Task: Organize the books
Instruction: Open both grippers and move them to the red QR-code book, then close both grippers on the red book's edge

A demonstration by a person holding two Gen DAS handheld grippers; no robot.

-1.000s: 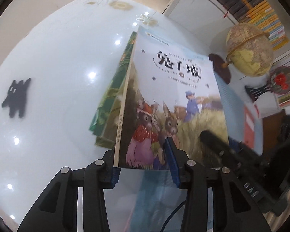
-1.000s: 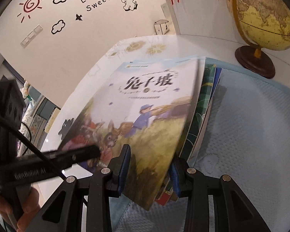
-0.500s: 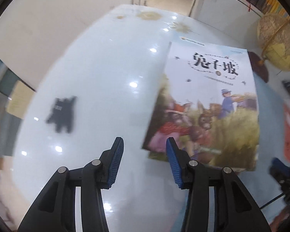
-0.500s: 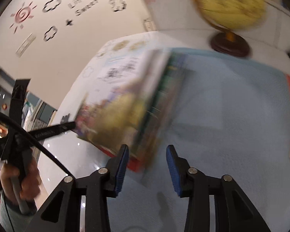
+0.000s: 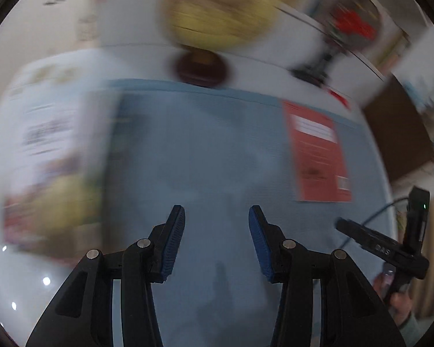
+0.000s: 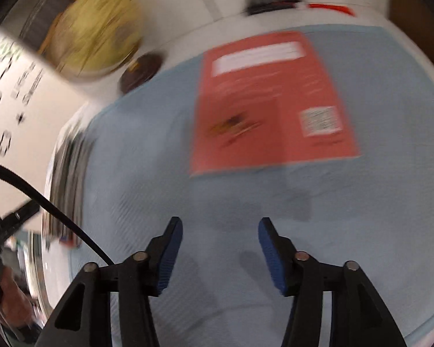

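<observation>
Both views are motion-blurred. A stack of books (image 5: 49, 159) with an illustrated cover on top lies at the left edge of a blue mat (image 5: 202, 144); in the right wrist view the stack (image 6: 69, 179) shows edge-on at the left. A red book (image 5: 318, 156) lies flat on the mat's right side, just ahead of my right gripper (image 6: 220, 222) in its own view (image 6: 272, 101). My left gripper (image 5: 216, 211) hangs open over bare mat with nothing between its fingers. The right gripper's jaws are opening, also with nothing between them.
A yellow globe (image 5: 222, 8) on a dark round base (image 5: 199, 68) stands behind the mat, seen too in the right wrist view (image 6: 98, 31). A black stand with a red ornament (image 5: 353, 20) is at the back right. A person's hand (image 5: 399, 300) holds the other gripper's handle.
Both grippers have let go of the stack of books and swung right across the mat. The stack now lies at the left, and the right jaws stand wider.
</observation>
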